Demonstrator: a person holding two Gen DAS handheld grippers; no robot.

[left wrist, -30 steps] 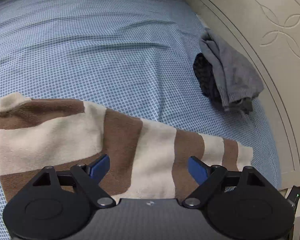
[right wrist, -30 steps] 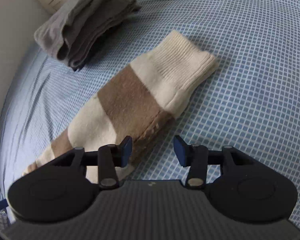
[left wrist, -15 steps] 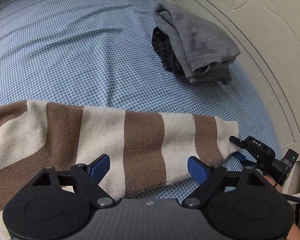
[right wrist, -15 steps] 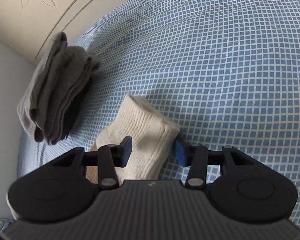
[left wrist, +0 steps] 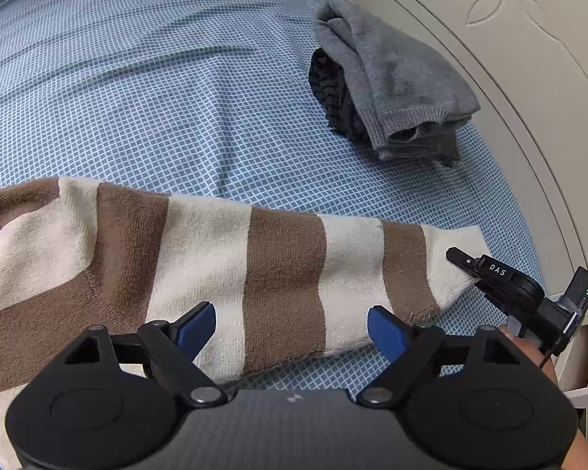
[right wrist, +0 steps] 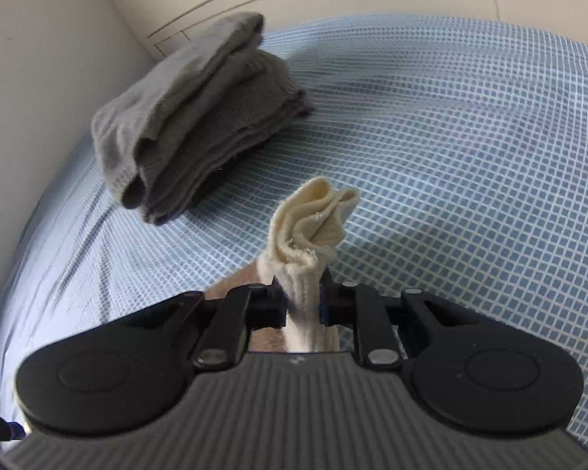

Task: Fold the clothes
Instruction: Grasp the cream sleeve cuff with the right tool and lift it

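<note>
Since a second ago: right gripper [right wrist: 302, 305] has come from above sleeve middle to cuff end; cuff, flat then, now bunched upright between its jaws. Jaws closing, pads pressing on cream cuff [right wrist: 313, 227]. Left gripper [left wrist: 292, 323] wide apart, nothing between pads, hovering over striped sweater [left wrist: 200, 258]. Sweater sleeve lies flat across bed sheet [left wrist: 156, 90], cuff end toward sheet edge by headboard [left wrist: 521, 58]. Grey folded clothes [left wrist: 392, 78] near that same edge, apart from sweater. Hand [left wrist: 529, 352] partly visible behind right gripper.
</note>
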